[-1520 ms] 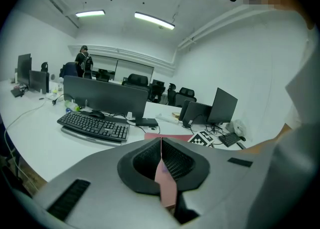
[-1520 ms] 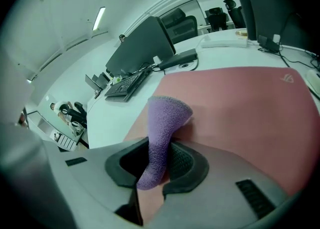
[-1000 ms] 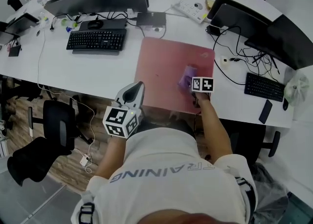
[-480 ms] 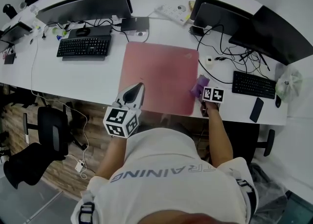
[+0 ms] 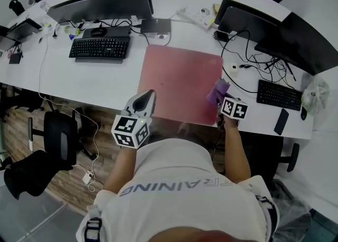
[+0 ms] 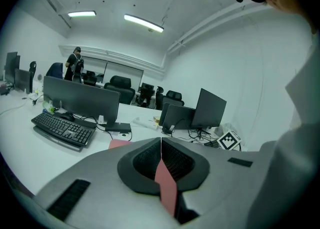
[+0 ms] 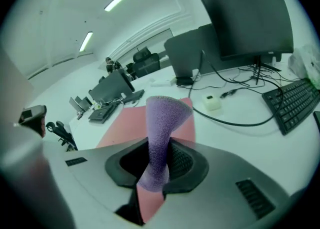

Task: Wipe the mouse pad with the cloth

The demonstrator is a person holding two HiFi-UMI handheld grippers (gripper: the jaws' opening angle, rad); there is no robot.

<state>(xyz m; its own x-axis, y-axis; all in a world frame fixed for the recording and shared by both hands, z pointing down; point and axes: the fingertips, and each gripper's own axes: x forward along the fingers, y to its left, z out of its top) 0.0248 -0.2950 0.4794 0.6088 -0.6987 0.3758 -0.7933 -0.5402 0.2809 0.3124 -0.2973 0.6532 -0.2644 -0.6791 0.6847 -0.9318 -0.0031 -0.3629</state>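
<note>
**Item: pink rectangular mouse pad** (image 5: pixel 177 80). It lies flat on the white curved desk (image 5: pixel 90 77) and serves as the landmark for all places below.

**Item: purple fuzzy cloth** (image 5: pixel 217 91). It sits at the pad's right edge, overlapping the border. A second ago it lay well inside the pad's right half. In the right gripper view the cloth (image 7: pixel 162 123) stands up as a pinched fold, with the pad (image 7: pixel 125 123) beyond it.

**Item: right gripper** (image 5: pixel 224 101). Its jaws are clamped on the cloth's lower end (image 7: pixel 159 158), just off the pad's right edge.

**Item: left gripper** (image 5: pixel 147 98). It is held near the pad's near-left corner, apart from the surface. Its jaws are pressed together with nothing between them (image 6: pixel 161 155).

**Note on change:** the cloth has travelled rightward across the pad to its border. Judged from this, one wiping stroke has just run out. The pad's left and far portions probably still need passes.
</note>
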